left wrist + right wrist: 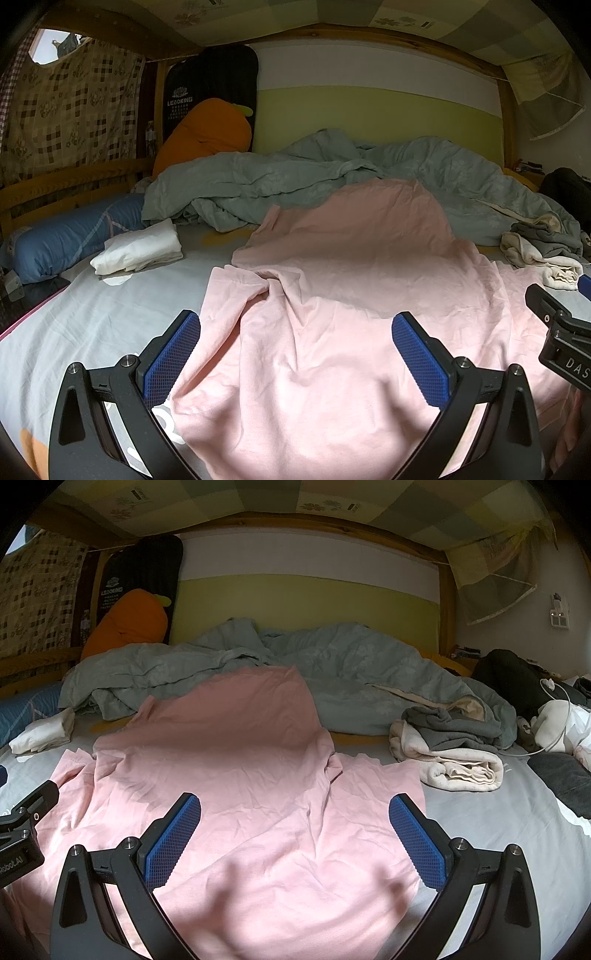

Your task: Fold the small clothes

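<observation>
The left gripper and right gripper are hovering with blue-padded jaws spread wide apart, holding nothing, over a wrinkled pale pink cotton garment that is lying spread flat on the light grey bed sheet. Further back, a folded white cloth is sitting at the left, a cream and grey clothes heap is resting at the right, and a rumpled grey-green quilt is lying behind

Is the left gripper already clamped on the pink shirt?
No. In the left wrist view the left gripper has its jaws spread wide above the pink shirt, with nothing pinched between them.
</observation>
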The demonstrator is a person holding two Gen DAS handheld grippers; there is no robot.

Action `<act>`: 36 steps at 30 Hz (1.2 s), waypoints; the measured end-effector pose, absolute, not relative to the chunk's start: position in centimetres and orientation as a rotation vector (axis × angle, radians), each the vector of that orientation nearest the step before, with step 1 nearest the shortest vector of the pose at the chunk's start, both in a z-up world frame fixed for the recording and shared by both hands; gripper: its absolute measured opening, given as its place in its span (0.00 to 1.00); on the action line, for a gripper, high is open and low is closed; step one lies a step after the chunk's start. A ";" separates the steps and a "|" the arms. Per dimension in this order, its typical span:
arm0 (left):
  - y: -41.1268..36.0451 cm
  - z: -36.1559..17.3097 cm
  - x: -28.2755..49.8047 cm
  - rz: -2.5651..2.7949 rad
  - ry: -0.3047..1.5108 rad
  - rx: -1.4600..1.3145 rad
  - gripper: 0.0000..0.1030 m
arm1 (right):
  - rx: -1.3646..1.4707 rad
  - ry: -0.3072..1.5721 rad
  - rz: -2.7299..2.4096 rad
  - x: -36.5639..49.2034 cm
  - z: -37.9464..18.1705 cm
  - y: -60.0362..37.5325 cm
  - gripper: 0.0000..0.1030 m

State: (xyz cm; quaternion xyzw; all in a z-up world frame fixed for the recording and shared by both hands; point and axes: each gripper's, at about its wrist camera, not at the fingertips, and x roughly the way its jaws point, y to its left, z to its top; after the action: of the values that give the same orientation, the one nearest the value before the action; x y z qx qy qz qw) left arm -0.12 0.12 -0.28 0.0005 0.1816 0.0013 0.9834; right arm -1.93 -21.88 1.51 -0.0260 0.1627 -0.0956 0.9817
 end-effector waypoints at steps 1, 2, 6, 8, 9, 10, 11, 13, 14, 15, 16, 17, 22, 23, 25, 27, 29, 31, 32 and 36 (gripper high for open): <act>0.1 -0.3 -0.1 0.002 0.365 0.001 1.00 | -0.053 0.328 -0.192 -2.0 1.4 -21.9 0.99; 0.1 -0.3 -0.1 -0.002 0.367 0.000 1.00 | -0.052 0.328 -0.192 -1.9 1.6 -21.9 0.99; 0.6 -0.3 0.4 -0.060 0.394 -0.017 1.00 | -0.041 0.335 -0.196 -2.0 1.3 -22.2 0.99; 0.9 -0.3 0.4 -0.062 0.395 -0.034 1.00 | -0.016 0.349 -0.202 -1.6 1.5 -22.5 0.99; 1.1 -0.2 0.2 -0.051 0.388 -0.041 1.00 | -0.002 0.357 -0.200 -1.6 1.0 -22.9 0.99; 1.2 -0.1 0.1 -0.040 0.384 -0.046 1.00 | 0.010 0.362 -0.197 -1.5 1.0 -23.2 1.00; 1.2 0.0 -0.1 -0.035 0.377 -0.047 1.00 | 0.024 0.368 -0.197 -1.6 0.9 -23.4 0.99; 1.1 0.1 0.0 -0.037 0.378 -0.040 1.00 | 0.037 0.378 -0.200 -1.7 0.8 -23.6 0.99; 0.9 0.2 0.0 -0.035 0.381 -0.032 1.00 | 0.041 0.384 -0.198 -1.5 1.0 -23.6 0.99; 0.8 0.4 0.0 -0.029 0.386 -0.024 1.00 | 0.041 0.385 -0.197 -1.6 1.0 -23.6 0.99; 0.7 0.6 0.0 -0.025 0.386 -0.013 1.00 | 0.037 0.386 -0.198 -1.5 1.1 -23.6 0.99; 0.6 1.0 -0.2 -0.031 0.377 0.004 1.00 | 0.033 0.387 -0.195 -1.4 1.2 -23.7 0.99; 0.4 3.2 -1.8 -0.075 0.301 0.034 1.00 | 0.009 0.386 -0.189 -1.6 2.4 -23.6 0.99; 0.5 3.7 -2.4 -0.099 0.273 0.033 1.00 | -0.016 0.379 -0.193 -1.9 2.9 -23.5 0.99; 0.7 4.7 -4.0 -0.132 0.186 0.035 1.00 | -0.069 0.365 -0.196 -2.4 4.2 -22.9 0.99; 1.0 6.0 -5.3 -0.133 0.136 0.029 1.00 | -0.092 0.344 -0.181 -3.4 5.8 -22.7 0.99; 1.6 7.3 -6.3 -0.152 0.103 0.002 1.00 | -0.102 0.314 -0.153 -4.6 7.7 -22.7 0.99; 2.4 8.6 -7.3 -0.147 0.075 -0.017 1.00 | -0.114 0.269 -0.125 -6.2 9.5 -22.8 0.99; 2.7 9.1 -7.6 -0.142 0.062 -0.021 1.00 | -0.121 0.252 -0.122 -6.8 10.0 -22.8 0.99; 3.9 10.4 -8.1 -0.119 0.056 -0.002 1.00 | -0.139 0.213 -0.122 -8.5 11.9 -23.0 0.99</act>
State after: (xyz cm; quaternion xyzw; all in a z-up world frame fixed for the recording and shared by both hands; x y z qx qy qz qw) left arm -8.08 3.94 10.45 -0.0008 0.0280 -0.0596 0.9978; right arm -8.53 -22.97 11.90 -0.0693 0.1060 -0.0610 0.9901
